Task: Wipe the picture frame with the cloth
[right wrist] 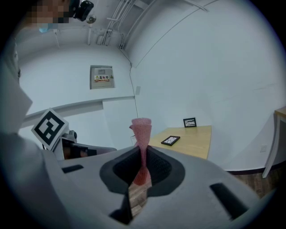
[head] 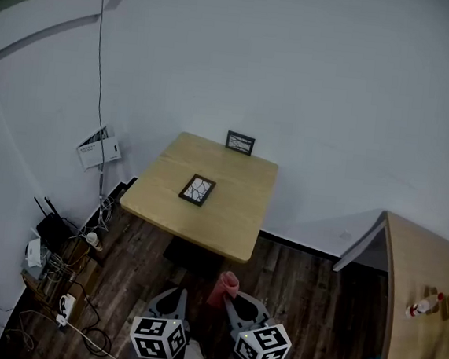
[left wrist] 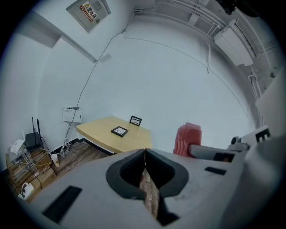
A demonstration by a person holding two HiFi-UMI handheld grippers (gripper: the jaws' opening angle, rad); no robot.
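Right gripper (right wrist: pixel 143 154) clamps the cloth (right wrist: pixel 141 129), ready for wiping. Left gripper (left wrist: pixel 145 154) is closed, empty, probably free to steady the flat frame (head: pixel 197 189) on the table (head: pixel 228 222).

Open floor (head: pixel 301 289), bare tabletop (head: pixel 233 211) around picture frame (head: pixel 197 189)

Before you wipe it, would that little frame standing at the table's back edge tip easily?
Probably: the standing frame looks thin and nearly upright, so a push could topple it. It seems rigid and likely light, unlike the bunched pink cloth.
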